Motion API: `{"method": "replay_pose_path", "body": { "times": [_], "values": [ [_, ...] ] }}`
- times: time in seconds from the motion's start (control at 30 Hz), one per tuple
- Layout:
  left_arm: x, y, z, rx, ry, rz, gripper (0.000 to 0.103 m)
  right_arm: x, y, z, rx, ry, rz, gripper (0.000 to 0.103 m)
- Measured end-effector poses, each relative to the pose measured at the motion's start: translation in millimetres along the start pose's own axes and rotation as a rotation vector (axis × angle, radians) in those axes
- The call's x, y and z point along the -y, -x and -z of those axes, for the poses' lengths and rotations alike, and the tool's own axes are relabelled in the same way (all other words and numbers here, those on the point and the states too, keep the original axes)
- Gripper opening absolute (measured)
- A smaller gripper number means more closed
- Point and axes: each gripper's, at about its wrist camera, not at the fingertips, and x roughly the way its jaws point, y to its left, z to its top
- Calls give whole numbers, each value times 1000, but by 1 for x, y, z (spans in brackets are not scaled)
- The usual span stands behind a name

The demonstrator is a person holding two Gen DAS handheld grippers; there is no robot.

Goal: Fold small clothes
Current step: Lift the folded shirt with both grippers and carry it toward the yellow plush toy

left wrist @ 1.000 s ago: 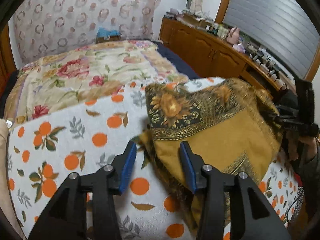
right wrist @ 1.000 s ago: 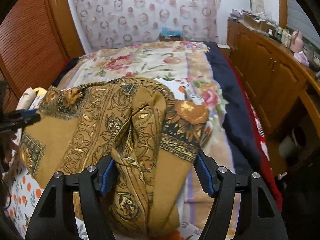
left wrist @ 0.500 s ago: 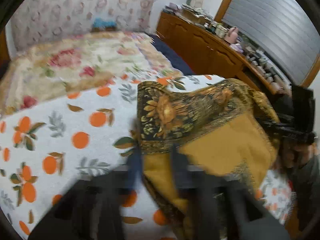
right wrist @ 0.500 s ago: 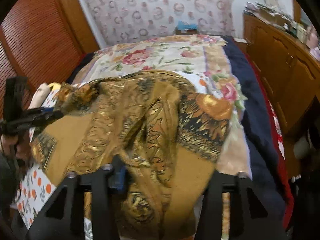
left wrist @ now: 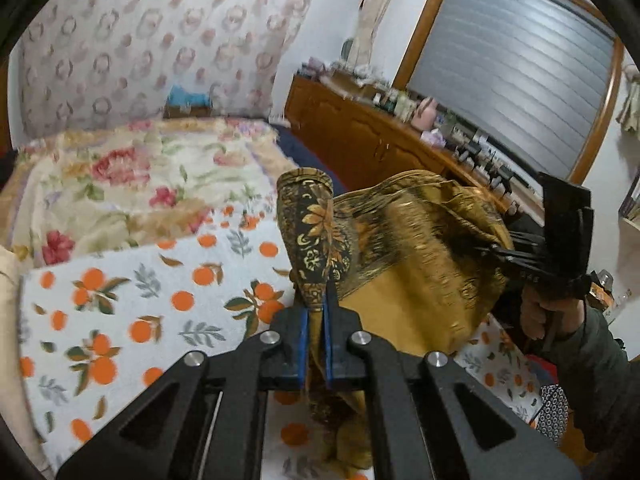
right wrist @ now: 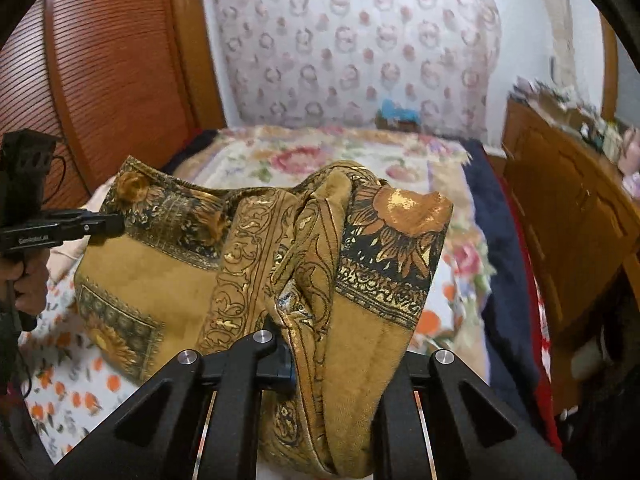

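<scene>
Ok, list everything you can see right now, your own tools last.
scarf: one, mustard-gold with black sunflower border, lifted over the bed, held at both ends.
orange-print sheet: one, white with oranges, near part of the bed.
floral blanket: one, cream with red flowers, far part of the bed.
curtain: one, pale with ring pattern, behind the bed.
cabinet: one, brown wood, cluttered top, right of the bed.
slatted panel: one, reddish wood, left of the bed.
left tool: black, blue pads, shut on the scarf.
right tool: black, scarf bunched between its fingers.
</scene>
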Motion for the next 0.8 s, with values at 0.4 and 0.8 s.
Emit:
{"method": "replay_pose_path", "body": {
  "times": [0.4, 0.8],
  "values": [
    [-47, 133, 26, 179, 43, -183, 2, -119, -14, -58, 103, 181, -140, 8],
    [-137, 208, 77, 298, 185, -402, 2, -242, -82, -141, 137, 377, -271, 8]
  ]
}}
